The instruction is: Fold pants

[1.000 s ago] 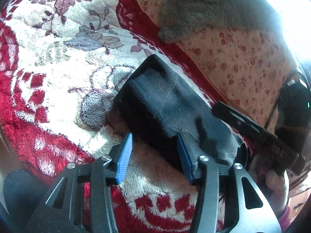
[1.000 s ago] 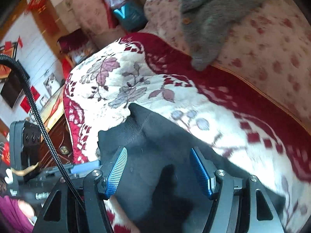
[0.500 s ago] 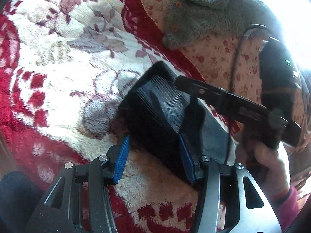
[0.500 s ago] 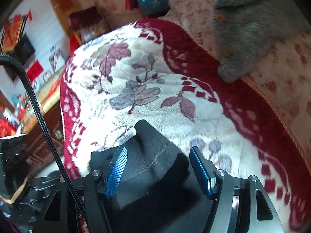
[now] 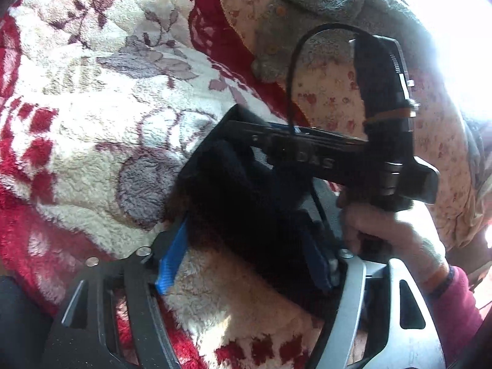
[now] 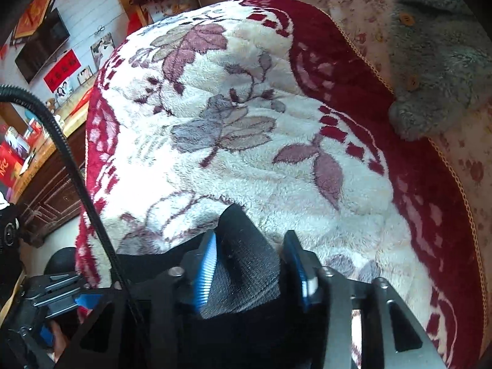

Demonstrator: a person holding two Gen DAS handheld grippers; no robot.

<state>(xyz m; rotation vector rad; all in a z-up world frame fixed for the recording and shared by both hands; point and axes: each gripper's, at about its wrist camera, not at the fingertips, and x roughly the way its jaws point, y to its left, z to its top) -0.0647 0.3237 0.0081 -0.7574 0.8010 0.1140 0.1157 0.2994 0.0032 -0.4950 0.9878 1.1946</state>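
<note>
Black folded pants (image 5: 246,203) lie on a white and red floral blanket (image 5: 92,117). My left gripper (image 5: 246,263) straddles their near end, and its jaws are opening wide with the fabric loose between the blue pads (image 5: 172,261). The right tool's black body (image 5: 307,153) reaches across the far end, held by a hand (image 5: 384,230). In the right wrist view my right gripper (image 6: 250,269) is closing, and its pads (image 6: 206,273) pinch the ribbed end of the pants (image 6: 243,258), which bunches up into a peak between them.
A grey fuzzy garment with buttons (image 5: 323,15) (image 6: 436,61) lies on a pink floral sheet (image 5: 338,101) behind the blanket. A wooden cabinet (image 6: 55,190) stands beyond the blanket's left edge. A black cable (image 6: 61,141) runs along the right tool.
The right gripper slid along the pants to their ribbed far end and narrowed onto the fabric. The left jaws spread wider around the near end without moving away.
</note>
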